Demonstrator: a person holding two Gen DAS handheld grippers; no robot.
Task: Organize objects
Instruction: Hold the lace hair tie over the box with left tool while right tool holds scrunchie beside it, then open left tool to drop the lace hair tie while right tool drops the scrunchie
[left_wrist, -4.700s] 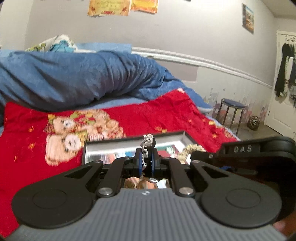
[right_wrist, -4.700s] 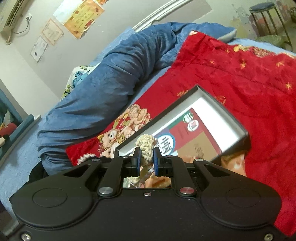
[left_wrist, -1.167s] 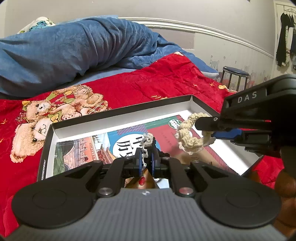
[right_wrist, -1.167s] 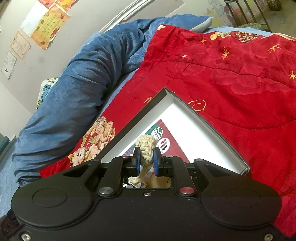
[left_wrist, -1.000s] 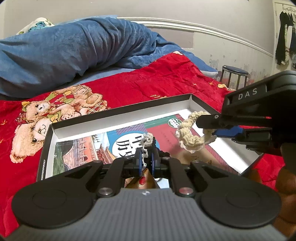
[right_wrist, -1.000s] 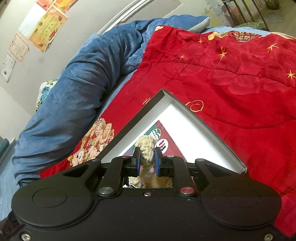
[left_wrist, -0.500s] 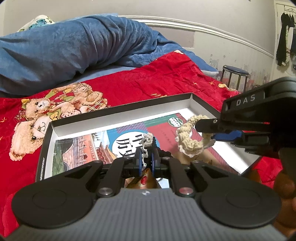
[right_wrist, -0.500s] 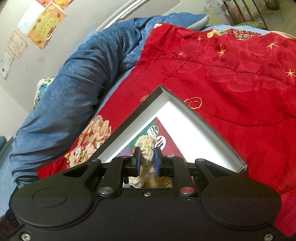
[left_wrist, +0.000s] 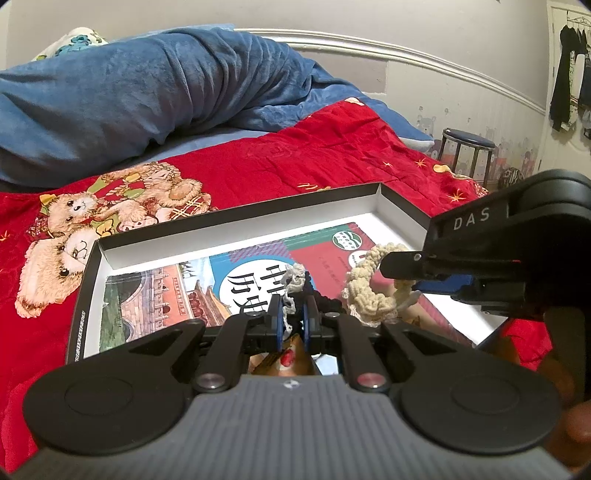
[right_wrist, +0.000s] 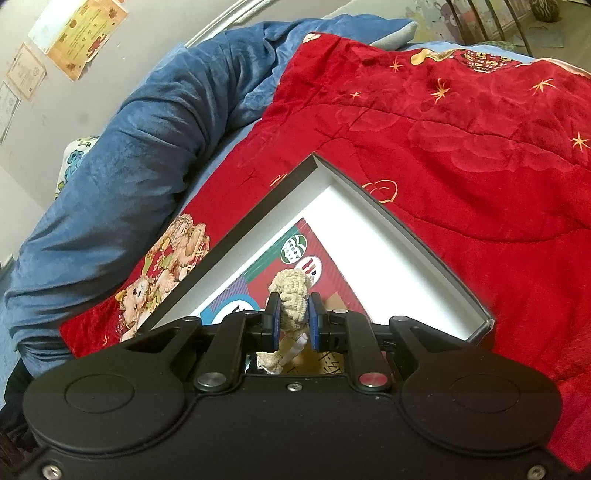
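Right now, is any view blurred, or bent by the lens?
Left wrist view: sharp, but the wall rail curves from fisheye, and the corners are black. Right wrist view: also sharp; the box edges bow, and the wall papers tilt.

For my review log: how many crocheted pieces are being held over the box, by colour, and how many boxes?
Cream crocheted ring, in the right gripper: 1
Black-and-white crocheted piece, in the left gripper: 1
Open box: 1
Total: 3

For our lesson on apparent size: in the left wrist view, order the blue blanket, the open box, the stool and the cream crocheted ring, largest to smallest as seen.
1. blue blanket
2. open box
3. cream crocheted ring
4. stool
Ring and stool look close; the stool stands farther off.
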